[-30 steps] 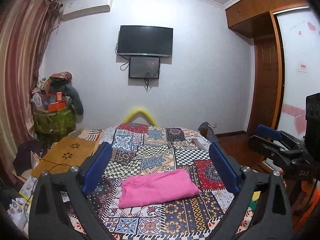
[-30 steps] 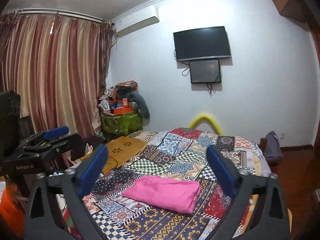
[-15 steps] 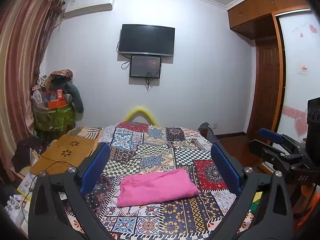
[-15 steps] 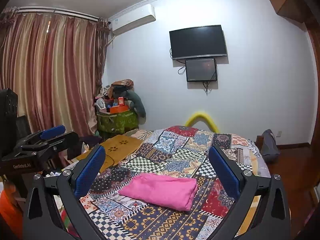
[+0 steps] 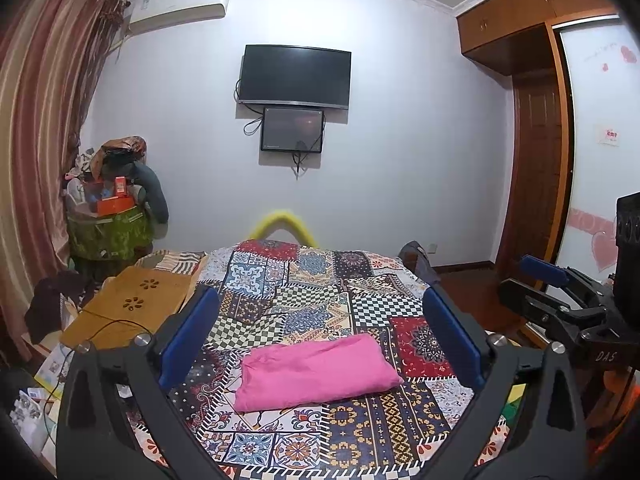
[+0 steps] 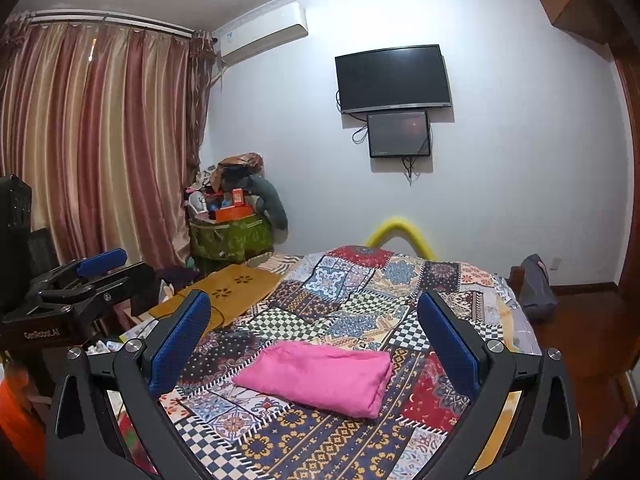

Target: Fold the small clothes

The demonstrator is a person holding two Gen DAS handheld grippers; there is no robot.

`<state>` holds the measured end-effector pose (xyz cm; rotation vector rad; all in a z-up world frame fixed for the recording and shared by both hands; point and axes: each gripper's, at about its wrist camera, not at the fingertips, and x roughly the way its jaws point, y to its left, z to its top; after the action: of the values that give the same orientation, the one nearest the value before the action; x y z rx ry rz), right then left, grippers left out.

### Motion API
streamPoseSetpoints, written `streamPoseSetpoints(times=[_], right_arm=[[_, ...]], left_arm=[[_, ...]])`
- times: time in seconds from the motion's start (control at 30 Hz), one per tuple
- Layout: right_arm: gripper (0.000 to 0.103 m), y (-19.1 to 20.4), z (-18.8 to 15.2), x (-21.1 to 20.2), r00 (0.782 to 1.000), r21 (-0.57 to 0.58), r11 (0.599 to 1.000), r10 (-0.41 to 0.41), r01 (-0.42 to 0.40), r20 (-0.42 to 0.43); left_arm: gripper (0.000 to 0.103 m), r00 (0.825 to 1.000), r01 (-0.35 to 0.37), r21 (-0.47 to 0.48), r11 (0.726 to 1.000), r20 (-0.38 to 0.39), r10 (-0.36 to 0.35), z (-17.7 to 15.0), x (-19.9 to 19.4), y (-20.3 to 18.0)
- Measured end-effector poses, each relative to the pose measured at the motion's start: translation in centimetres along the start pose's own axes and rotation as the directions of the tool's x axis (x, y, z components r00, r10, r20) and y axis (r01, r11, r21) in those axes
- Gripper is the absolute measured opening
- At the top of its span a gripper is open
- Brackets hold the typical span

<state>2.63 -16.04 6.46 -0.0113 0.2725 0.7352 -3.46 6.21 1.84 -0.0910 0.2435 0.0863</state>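
Observation:
A folded pink garment (image 5: 316,372) (image 6: 320,376) lies flat on the patchwork bedspread (image 5: 304,292) (image 6: 360,292), near its front edge. My left gripper (image 5: 320,336) hangs open above and in front of the garment, blue pads wide apart, nothing between them. My right gripper (image 6: 314,340) is open too, held back from the garment at a similar height. In the left wrist view the right gripper (image 5: 560,300) shows at the right edge. The left gripper (image 6: 72,280) appears at the left of the right wrist view.
A mustard panel (image 5: 132,308) with flower cut-outs lies at the bed's left side. A green bin piled with things (image 5: 108,224) stands by the curtain (image 6: 96,140). Two screens (image 5: 294,76) hang on the far wall. A wooden wardrobe (image 5: 536,120) stands right. Clutter covers the floor at left (image 5: 36,392).
Both grippers have risen slightly and drawn back a little; the view tilts up. The pink garment has not moved and both grippers stay open.

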Motion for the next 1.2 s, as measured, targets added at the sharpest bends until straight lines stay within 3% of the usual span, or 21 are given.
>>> streamPoseSetpoints(times=[1.2], right_arm=[[0.102, 0.04, 0.18, -0.13, 1.0, 0.024, 1.0, -0.008, 0.008, -0.003]], left_arm=[[0.103, 0.998, 0.06, -0.006, 0.998, -0.016, -0.06, -0.03, -0.06, 0.39]])
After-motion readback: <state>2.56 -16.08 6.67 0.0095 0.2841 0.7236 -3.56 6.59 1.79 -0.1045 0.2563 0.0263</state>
